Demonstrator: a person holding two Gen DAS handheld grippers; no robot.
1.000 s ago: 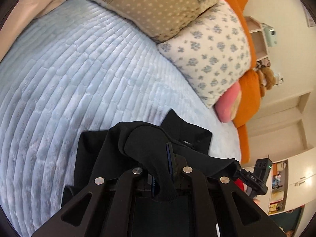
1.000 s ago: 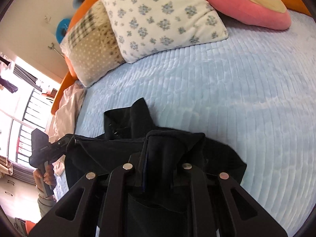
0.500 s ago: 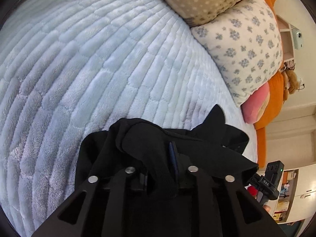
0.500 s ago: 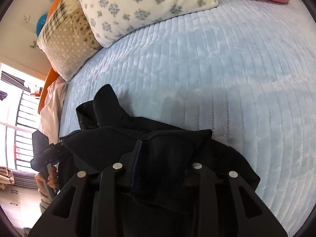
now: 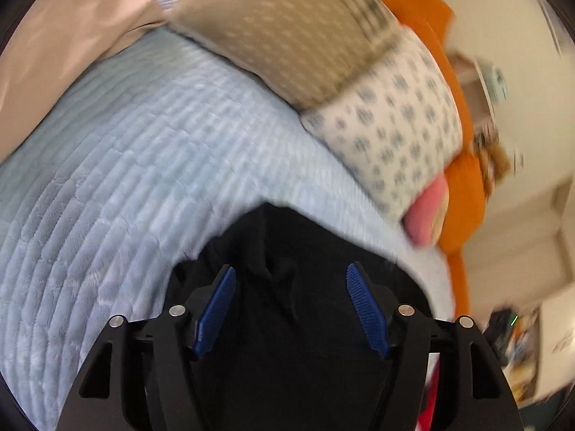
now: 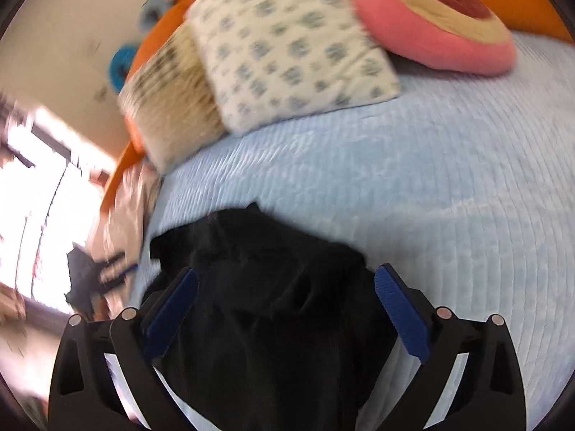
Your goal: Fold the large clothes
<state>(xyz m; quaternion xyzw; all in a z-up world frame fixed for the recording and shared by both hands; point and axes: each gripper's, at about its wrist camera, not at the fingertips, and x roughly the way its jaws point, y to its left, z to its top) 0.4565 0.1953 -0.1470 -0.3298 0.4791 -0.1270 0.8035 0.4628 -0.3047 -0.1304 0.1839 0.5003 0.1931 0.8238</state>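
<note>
Left wrist: pillows (image 5: 388, 133) beyond garment (image 5: 294, 251)

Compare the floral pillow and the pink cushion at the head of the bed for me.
The floral pillow is rectangular, white with small blue-grey sprigs; the pink cushion is round, pink-rimmed with a cream ring and red centre. The floral pillow leans on a beige pillow; the pink cushion lies apart to its right. Both rest on the pale blue blanket.
</note>
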